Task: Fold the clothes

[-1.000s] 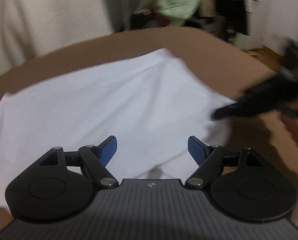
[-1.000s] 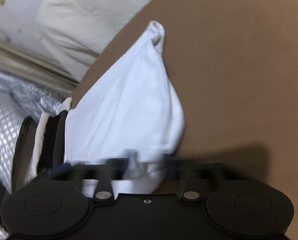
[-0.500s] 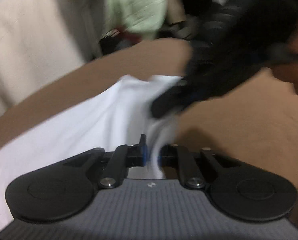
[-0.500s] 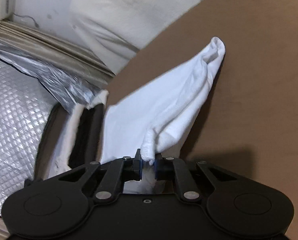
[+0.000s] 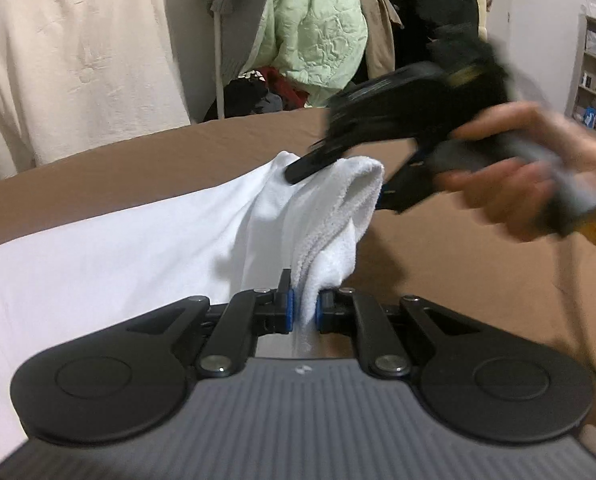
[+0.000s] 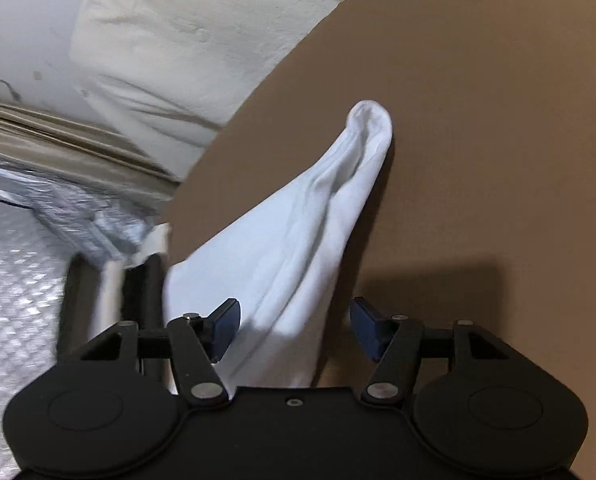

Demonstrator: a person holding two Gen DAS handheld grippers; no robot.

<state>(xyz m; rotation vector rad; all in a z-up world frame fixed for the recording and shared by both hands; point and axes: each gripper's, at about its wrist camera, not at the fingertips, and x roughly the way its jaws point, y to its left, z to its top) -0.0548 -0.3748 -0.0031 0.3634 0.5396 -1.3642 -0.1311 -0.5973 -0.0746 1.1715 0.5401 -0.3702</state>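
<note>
A bunched fold of the white garment (image 5: 322,240) is pinched between the closed blue pads of the left gripper (image 5: 302,307); the right gripper (image 6: 293,326) is held with its jaws apart, cloth lying loosely between them; its blurred body is seen beyond; the garment's remainder is spread over the brown table (image 5: 438,264), its near edge hidden.

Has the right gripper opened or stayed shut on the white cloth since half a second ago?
Yes, it opened. In its own view the right gripper now has its blue pads spread either side of the white cloth, where they pinched it before.
</note>
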